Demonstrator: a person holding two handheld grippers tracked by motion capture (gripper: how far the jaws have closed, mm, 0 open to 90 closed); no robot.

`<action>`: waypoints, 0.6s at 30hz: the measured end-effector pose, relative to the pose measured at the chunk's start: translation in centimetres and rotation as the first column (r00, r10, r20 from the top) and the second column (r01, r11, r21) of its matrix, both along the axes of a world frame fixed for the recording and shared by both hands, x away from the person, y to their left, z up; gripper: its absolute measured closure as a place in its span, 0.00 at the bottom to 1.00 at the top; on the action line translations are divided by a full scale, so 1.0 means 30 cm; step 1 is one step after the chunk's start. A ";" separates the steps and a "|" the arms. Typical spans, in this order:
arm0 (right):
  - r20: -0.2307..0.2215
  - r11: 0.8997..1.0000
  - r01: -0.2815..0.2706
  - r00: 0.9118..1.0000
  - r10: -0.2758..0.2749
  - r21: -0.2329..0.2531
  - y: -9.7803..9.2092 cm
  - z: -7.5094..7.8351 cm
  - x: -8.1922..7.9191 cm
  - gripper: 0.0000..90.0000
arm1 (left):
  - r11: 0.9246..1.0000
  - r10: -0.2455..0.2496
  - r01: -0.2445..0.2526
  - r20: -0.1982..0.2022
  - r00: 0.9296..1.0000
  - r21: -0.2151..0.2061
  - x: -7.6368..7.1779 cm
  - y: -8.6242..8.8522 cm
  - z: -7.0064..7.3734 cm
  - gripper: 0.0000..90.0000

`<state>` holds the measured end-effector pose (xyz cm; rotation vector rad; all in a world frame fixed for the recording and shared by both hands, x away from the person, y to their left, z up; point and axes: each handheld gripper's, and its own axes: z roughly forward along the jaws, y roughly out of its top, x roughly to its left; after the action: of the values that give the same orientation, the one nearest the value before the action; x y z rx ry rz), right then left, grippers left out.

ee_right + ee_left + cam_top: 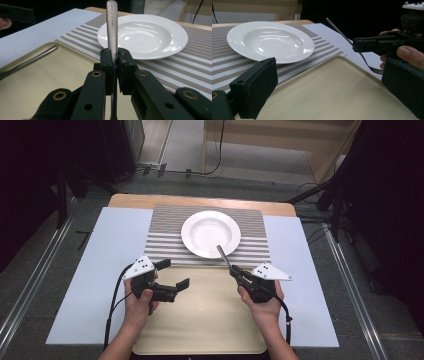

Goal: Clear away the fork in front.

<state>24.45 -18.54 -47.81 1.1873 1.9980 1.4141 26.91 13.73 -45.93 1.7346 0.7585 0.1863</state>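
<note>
A white deep plate (pixel 210 234) stands empty on a striped placemat (pixel 165 230). In front of it lies a beige tray (pixel 210 320). My right gripper (pixel 234 269) hovers over the tray's far right part, shut on a metal fork (pixel 223 255) whose handle (pixel 111 27) points up toward the plate (pixel 145 35). The left gripper view shows the fork tines (pixel 374 70) hanging below the right gripper (pixel 372 43). My left gripper (pixel 174 274) is open over the tray's left part, with nothing between its jaws (pixel 329 95).
A second metal utensil (pixel 32 61) lies on the tray (pixel 57 82) near its left edge. A pale foam board (pixel 100 270) covers the wooden table under mat and tray. Dark stands and cables surround the table.
</note>
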 end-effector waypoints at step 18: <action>0.031 0.995 -0.097 0.995 0.096 0.026 0.123 0.002 -0.048 0.95 | 1.000 0.023 -0.024 -0.082 0.996 -0.019 0.003 -0.071 -0.010 0.17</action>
<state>23.00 -14.85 -47.75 1.0873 2.0465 1.5018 26.99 11.60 -46.21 1.7239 0.8382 0.1238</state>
